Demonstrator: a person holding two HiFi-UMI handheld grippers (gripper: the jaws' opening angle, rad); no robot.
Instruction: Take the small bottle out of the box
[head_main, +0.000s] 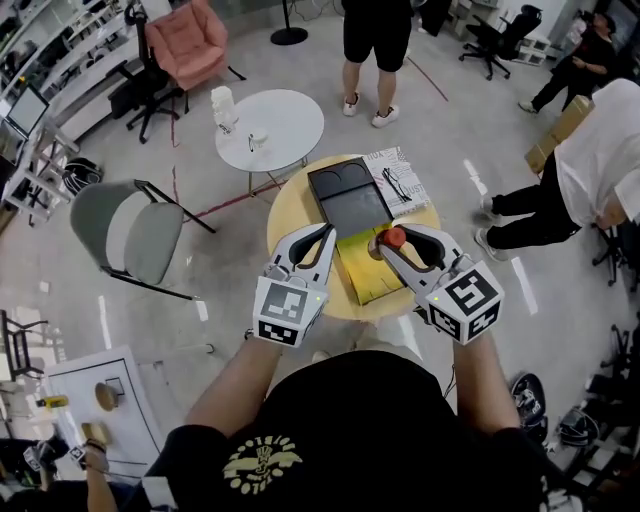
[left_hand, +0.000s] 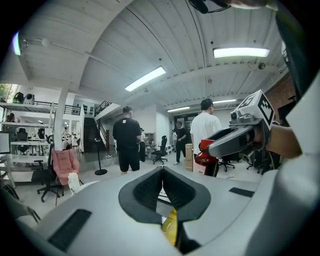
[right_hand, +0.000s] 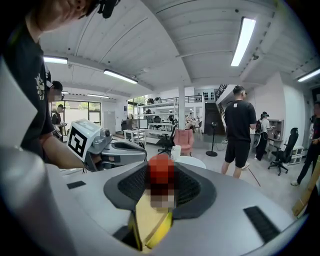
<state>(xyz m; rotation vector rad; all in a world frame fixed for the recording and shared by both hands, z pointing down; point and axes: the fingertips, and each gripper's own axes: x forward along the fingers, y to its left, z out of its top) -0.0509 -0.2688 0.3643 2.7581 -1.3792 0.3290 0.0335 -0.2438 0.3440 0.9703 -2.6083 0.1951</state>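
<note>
Head view, A asks: where is the small bottle (head_main: 393, 237)?

B: Between the jaws of the right gripper (head_main: 386, 243); they are clamped on its red body, cap upward, over the yellow half (head_main: 362, 268) of the box (head_main: 350, 195); the right gripper view agrees, with the small bottle (right_hand: 161, 172) squeezed between the pads and yellow below it.

A: So is it out?

B: It looks clear of the box; in the left gripper view the small bottle (left_hand: 204, 159) stands against the room behind, not against any box wall; how far above it hangs, neither view settles.

A: And the left gripper (head_main: 327, 235)?

B: Its jaws are pressed together with nothing between them; the tips sit at the left edge of the yellow half, probably to steady the box while the other hand lifts; whether they touch it cannot be told.

A: The surface?

B: A small round wooden counter (head_main: 285, 215); the box lies open on it, black half on the far side, yellow half near the person; a printed sheet (head_main: 400, 178) lies just beside the black half, on the right.

A: The room?

B: An open office with a pale floor; a white round table (head_main: 285, 125) stands just beyond the counter, a grey chair (head_main: 130, 230) to the left, a pink armchair (head_main: 190, 40) farther back; several people stand or sit around, apart from the counter.
</note>
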